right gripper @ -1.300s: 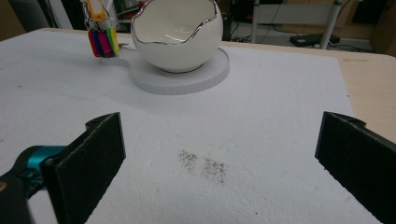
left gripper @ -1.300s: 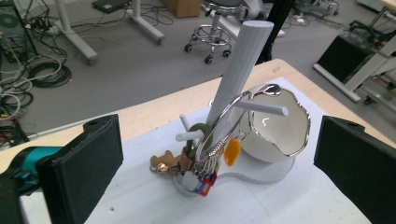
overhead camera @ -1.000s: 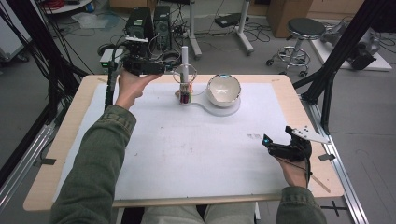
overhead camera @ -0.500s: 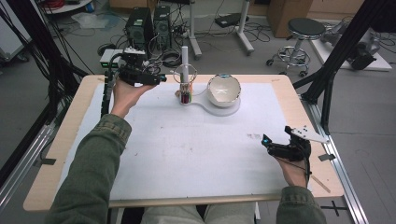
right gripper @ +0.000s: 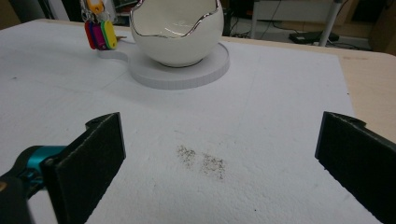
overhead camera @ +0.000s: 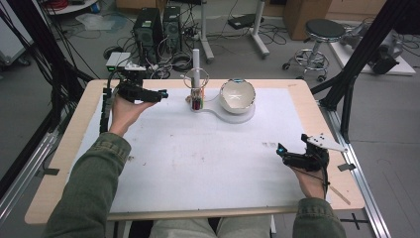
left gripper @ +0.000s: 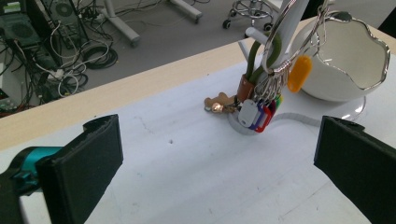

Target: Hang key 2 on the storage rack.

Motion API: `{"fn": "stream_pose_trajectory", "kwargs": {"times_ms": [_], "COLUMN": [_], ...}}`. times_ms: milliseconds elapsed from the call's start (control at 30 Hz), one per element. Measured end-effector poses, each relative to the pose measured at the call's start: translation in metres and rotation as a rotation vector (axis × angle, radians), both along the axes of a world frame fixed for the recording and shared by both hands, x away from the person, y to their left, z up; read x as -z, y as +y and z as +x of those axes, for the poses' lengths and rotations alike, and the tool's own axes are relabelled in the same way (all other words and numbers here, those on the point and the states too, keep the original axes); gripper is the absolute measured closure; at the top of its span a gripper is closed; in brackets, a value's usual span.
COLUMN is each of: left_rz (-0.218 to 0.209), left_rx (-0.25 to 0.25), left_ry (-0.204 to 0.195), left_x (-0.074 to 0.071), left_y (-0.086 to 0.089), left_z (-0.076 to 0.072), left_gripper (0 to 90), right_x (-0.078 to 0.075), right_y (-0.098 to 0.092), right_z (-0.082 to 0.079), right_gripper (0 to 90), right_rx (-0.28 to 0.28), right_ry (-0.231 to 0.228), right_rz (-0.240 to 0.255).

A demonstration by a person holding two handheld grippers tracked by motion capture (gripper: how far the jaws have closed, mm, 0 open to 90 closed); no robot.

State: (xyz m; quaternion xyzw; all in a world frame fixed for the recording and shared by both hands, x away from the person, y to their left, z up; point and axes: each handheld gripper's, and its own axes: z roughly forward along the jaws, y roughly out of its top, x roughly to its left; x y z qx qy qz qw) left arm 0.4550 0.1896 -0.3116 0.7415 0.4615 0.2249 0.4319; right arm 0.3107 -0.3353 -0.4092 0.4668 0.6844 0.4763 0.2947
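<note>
A bunch of keys with coloured tags (overhead camera: 197,101) (left gripper: 261,105) hangs from a wire ring on a white post (overhead camera: 196,62) at the table's far middle. Just right of it, a white egg-shaped bowl (overhead camera: 237,94) (right gripper: 175,30) sits on a white base (overhead camera: 236,116) that also carries the post. My left gripper (overhead camera: 161,94) (left gripper: 217,172) is held left of the keys, a short way off, jaws wide open and empty. My right gripper (overhead camera: 281,150) (right gripper: 219,168) rests near the table's right front, open and empty, pointing toward the bowl.
A white sheet (overhead camera: 198,158) covers the wooden table (overhead camera: 64,148). A dark smudge (right gripper: 201,161) marks the sheet ahead of the right gripper. Beyond the far edge are computer towers (overhead camera: 158,25), cables and a stool (overhead camera: 324,29). Black frame struts (overhead camera: 356,59) rise at the right.
My left gripper has drawn back leftward and slightly toward me, away from the key post. The right gripper has stayed put.
</note>
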Motion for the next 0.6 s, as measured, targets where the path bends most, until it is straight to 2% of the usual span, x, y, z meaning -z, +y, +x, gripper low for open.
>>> {"fn": "stream_pose_trajectory", "kwargs": {"times_ms": [200,300,600], "left_rz": [0.002,0.024,0.043], "left_rx": [-0.005,-0.001,-0.007], "left_ry": [-0.001,0.011,0.020], "left_x": [0.006,0.010,0.018], "left_y": [0.006,0.007,0.013], "left_z": [-0.007,-0.010,-0.018], "left_gripper": [1.6,1.6,1.6], "right_x": [0.000,0.000,0.000], "right_y": [0.000,0.000,0.000], "right_z": [0.000,0.000,0.000], "right_gripper": [0.7,0.7,0.7], "right_rx": [0.001,0.001,0.005], "right_ry": [0.001,0.000,0.002], "right_rz": [-0.005,-0.006,-0.011]}}
